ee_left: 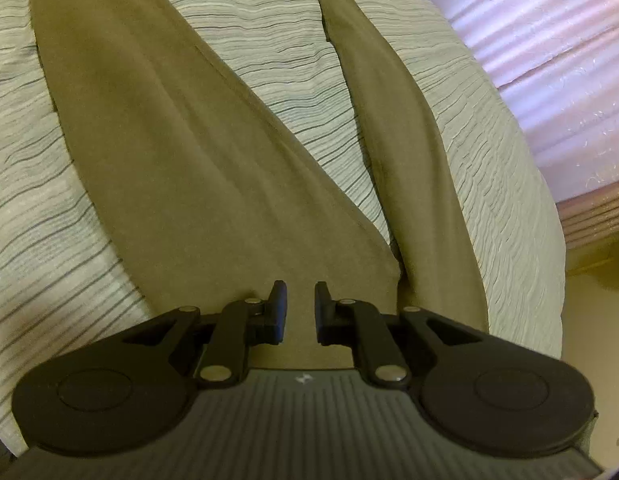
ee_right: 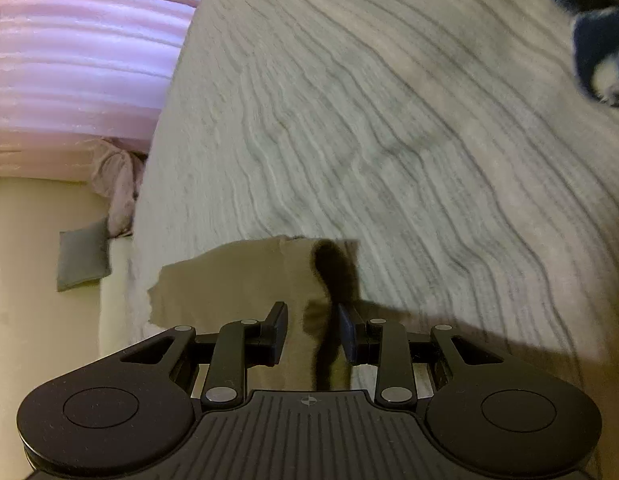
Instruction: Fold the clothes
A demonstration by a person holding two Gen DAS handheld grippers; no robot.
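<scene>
Olive-brown trousers [ee_left: 181,152] lie spread on a striped grey-white bedspread [ee_left: 269,32], their two legs running away from me in a V; the narrower leg [ee_left: 393,120] lies to the right. My left gripper [ee_left: 300,312] is open just above the cloth where the legs join, holding nothing. In the right wrist view, an end of the olive cloth [ee_right: 237,276] lies near the bed's left edge. My right gripper [ee_right: 313,332] is open over it, with a dark fold of cloth [ee_right: 333,272] standing between its fingers.
The bedspread [ee_right: 389,120] fills most of the right wrist view. A pink curtain [ee_left: 549,60] hangs beyond the bed, also in the right wrist view [ee_right: 77,48]. A dark blue and white item [ee_right: 597,36] lies at the bed's far right. A grey pad [ee_right: 83,256] lies on the floor.
</scene>
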